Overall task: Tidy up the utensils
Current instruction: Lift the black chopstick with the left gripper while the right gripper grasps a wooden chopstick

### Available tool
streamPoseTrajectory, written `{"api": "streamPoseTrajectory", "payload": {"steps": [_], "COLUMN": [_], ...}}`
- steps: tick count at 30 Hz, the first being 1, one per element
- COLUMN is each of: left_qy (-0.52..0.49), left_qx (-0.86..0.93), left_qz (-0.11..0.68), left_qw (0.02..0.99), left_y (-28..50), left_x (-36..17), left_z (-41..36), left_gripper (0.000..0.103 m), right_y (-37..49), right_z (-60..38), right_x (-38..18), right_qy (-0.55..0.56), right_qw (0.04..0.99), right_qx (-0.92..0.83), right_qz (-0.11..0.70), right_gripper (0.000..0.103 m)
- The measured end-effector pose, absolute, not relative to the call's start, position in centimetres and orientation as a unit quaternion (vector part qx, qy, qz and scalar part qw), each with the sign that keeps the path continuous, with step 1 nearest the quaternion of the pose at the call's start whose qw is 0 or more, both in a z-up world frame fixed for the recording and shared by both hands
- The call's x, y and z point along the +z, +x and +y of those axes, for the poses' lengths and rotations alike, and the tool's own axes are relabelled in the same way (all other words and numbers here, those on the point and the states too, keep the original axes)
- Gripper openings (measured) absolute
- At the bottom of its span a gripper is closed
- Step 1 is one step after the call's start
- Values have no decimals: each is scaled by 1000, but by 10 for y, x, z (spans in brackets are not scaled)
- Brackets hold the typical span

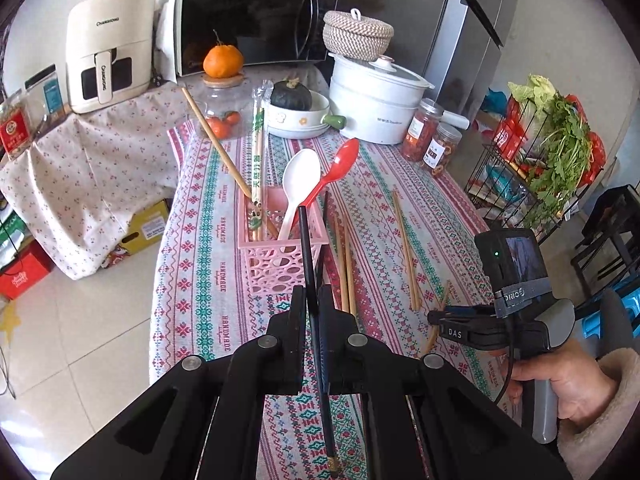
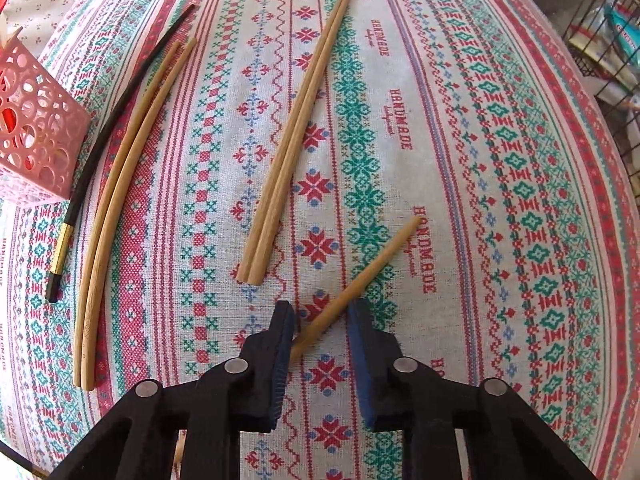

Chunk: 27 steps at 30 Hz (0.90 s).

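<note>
My left gripper (image 1: 313,294) is shut on a black chopstick (image 1: 306,248), its tip over the pink basket (image 1: 280,258). The basket holds a white spoon (image 1: 300,178), a red spoon (image 1: 336,166), wrapped chopsticks (image 1: 258,152) and a wooden chopstick (image 1: 212,136). My right gripper (image 2: 320,312) is open, low over the tablecloth, its fingers on either side of a single wooden chopstick (image 2: 372,266). It also shows in the left wrist view (image 1: 440,316). A second black chopstick (image 2: 104,136) and two wooden pairs (image 2: 120,208) (image 2: 296,132) lie on the cloth.
Behind the basket stand a bowl with a squash (image 1: 296,114), a white pot (image 1: 376,100), jars (image 1: 434,140), a glass jar with an orange (image 1: 223,62) on top, a microwave (image 1: 256,24) and an air fryer (image 1: 106,52). A wire rack with greens (image 1: 552,152) stands right.
</note>
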State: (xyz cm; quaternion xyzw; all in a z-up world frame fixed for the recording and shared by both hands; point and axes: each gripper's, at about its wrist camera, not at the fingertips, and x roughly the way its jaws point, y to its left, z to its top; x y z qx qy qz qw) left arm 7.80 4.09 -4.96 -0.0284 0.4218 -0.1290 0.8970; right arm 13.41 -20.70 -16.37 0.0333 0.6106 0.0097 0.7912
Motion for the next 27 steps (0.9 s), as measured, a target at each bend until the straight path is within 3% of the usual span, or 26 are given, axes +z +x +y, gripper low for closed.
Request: {"api": "streamPoseTrajectory", "payload": {"steps": [8, 17, 27], "left_qy": [-35, -43, -70], "left_qx": [-125, -126, -128], "left_qz": [417, 404, 355], "left_qw": [900, 905, 924], "left_y": [78, 75, 65], "left_x": [-46, -38, -4], "left_z": [43, 43, 55], "left_gripper": [5, 5, 5], "right_y": [118, 92, 85], "right_z": [-254, -270, -231], "right_x": [-151, -103, -35], "right_qy": [80, 132, 105], "right_qw": [807, 844, 911], "right_qx": [49, 84, 131], "right_qz": [583, 514, 377], "right_gripper": [5, 5, 5]}}
